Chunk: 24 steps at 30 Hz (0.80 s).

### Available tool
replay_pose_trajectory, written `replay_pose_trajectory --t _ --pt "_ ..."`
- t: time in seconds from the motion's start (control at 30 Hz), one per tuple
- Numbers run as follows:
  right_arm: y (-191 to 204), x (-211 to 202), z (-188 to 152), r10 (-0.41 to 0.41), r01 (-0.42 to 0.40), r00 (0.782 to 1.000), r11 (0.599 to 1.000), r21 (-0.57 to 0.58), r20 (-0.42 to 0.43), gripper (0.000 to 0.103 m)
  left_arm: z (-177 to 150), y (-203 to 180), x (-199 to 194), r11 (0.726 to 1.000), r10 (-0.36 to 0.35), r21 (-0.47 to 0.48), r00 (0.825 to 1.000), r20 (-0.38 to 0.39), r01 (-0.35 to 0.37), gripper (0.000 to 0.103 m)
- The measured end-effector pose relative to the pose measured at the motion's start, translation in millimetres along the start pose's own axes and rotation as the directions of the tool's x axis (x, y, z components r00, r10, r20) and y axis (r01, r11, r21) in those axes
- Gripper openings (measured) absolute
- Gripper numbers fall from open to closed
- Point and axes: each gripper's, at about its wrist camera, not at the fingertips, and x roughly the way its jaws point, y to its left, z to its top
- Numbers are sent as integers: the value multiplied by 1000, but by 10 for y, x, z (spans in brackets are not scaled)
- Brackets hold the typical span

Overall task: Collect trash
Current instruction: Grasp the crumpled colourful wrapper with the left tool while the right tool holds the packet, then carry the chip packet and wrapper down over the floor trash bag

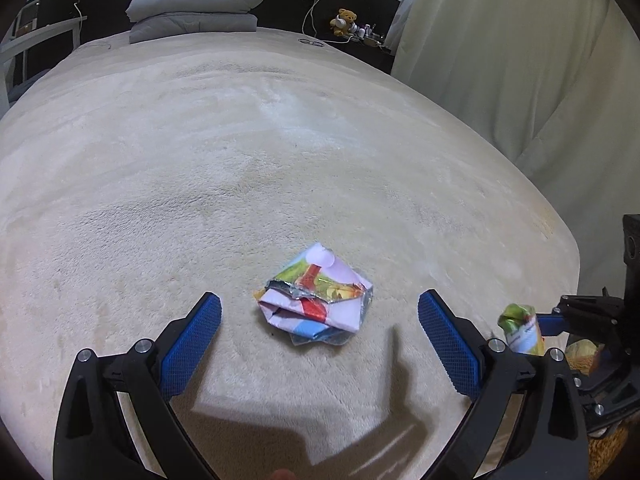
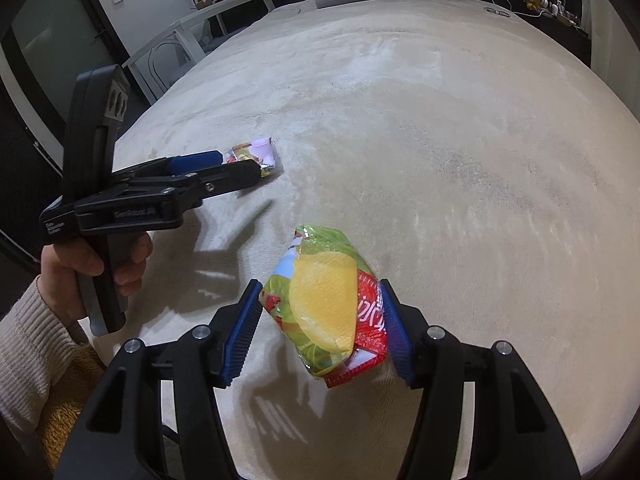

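A crumpled pink and multicoloured wrapper [image 1: 316, 296] lies on the cream bed cover [image 1: 280, 140]. My left gripper [image 1: 320, 316] is open, its blue pads on either side of the wrapper, just short of it. In the right wrist view the same wrapper [image 2: 256, 156] lies beyond the left gripper [image 2: 236, 168]. My right gripper [image 2: 320, 312] is shut on a green, yellow and red snack bag [image 2: 328, 300], held just above the cover. That bag also shows at the right edge of the left wrist view [image 1: 520, 328].
A folded grey duvet [image 1: 196, 8] lies at the head of the bed. A white side table [image 2: 192, 28] stands at the bed's left. A toy bear [image 1: 344, 20] and small items sit on the back shelf. A cream curtain [image 1: 520, 60] hangs on the right.
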Motion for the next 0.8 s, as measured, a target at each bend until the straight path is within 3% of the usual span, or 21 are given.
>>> replay_pose_trajectory --t 0.2,0.3,0.4,0.43,0.8 --pt "-17 -12 -14 11 -11 1000 1000 -2 2 58 56 -18 123 1000 6 4 1000 0 -6 95" --pt "-24 -13 -23 14 -14 1000 1000 -4 -5 58 70 5 154 1000 16 -3 1000 -8 -16 74" --pt "-10 -22 -11 15 -15 1000 1000 -13 0 58 63 -11 155 1000 18 14 1000 -14 -18 65" --pt "-7 -26 -12 13 -13 1000 1000 -14 3 58 58 -14 147 999 25 21 1000 -12 -25 57" --pt "78 -96 -69 9 -8 1000 1000 -21 25 58 -59 -75 -115 1000 17 25 999 33 -18 55"
